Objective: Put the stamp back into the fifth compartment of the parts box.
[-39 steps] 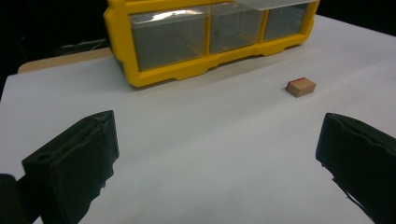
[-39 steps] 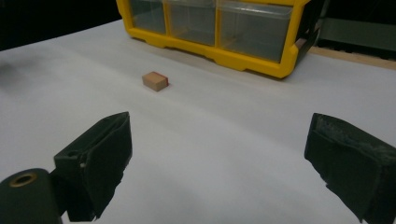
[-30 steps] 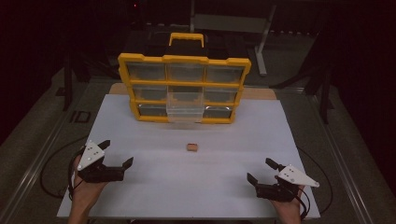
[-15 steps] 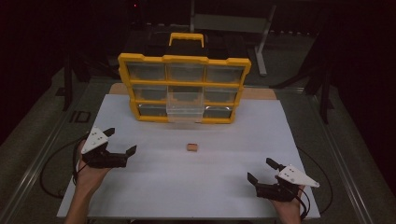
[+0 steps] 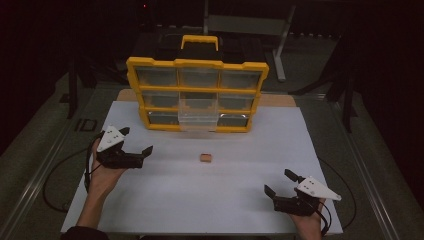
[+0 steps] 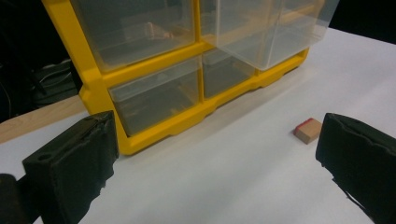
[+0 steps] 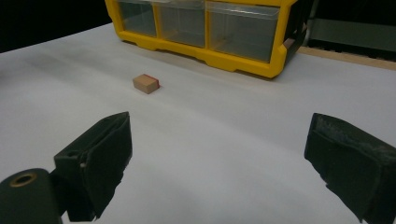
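white table (image 5: 165, 200) takes up most of the view. yellow drawer organizer (image 5: 197, 95) stands at 12 o'clock, one clear drawer (image 5: 198, 115) pulled out. left gripper (image 5: 134, 147) at 9, jaws wide, empty. right gripper (image 5: 282, 184) at 5, also wide, empty. tiny wooden block (image 5: 205, 158) lies dead center.

Yellow organizer (image 5: 197, 64); tan, red-edged block (image 5: 205, 158)

Dark, dim room — grey floor (image 5: 40, 135) around a white-covered table (image 5: 300, 145).
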Demonstrator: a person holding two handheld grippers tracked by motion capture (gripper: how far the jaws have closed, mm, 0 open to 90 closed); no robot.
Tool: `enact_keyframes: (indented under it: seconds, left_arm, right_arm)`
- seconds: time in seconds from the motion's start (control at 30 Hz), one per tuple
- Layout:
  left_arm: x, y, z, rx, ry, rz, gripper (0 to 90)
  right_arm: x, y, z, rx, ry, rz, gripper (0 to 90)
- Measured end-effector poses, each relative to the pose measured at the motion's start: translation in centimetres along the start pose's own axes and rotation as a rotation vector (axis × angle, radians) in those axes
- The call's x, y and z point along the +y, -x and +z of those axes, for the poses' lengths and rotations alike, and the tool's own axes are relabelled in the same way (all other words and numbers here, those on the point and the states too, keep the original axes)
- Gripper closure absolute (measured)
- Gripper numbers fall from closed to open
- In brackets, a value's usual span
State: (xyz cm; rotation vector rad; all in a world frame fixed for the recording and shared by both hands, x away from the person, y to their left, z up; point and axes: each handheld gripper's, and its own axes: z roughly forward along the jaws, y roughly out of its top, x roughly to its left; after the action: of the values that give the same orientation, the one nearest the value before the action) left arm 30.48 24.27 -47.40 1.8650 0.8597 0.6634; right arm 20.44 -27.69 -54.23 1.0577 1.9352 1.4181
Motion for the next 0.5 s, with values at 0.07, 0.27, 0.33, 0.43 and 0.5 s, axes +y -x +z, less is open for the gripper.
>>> enact_keyframes:
  seconds: [0.07,0.27,0.33,0.43,0.5]
  left_arm:
    - [0.2,0.0,0.2,0.001,-0.002,0.006,0.3]
    - [0.7,0.1,1.4,-0.002,-0.015,0.018,0.3]
    - [0.8,0.2,1.8,-0.003,-0.019,0.023,0.3]
    - [1.0,0.3,2.2,-0.011,-0.023,0.032,0.3]
    - [1.2,0.4,2.5,-0.017,-0.03,0.04,0.3]
  right_arm:
    - [0.0,0.0,0.0,0.0,0.0,-0.001,7.5]
    - [0.0,0.0,0.0,-0.006,-0.004,-0.002,7.5]
    - [0.0,0.0,0.0,-0.008,-0.001,-0.002,7.4]
    - [0.0,0.0,0.0,-0.008,-0.001,-0.003,7.5]
    - [0.0,0.0,0.0,-0.005,0.0,-0.002,7.4]
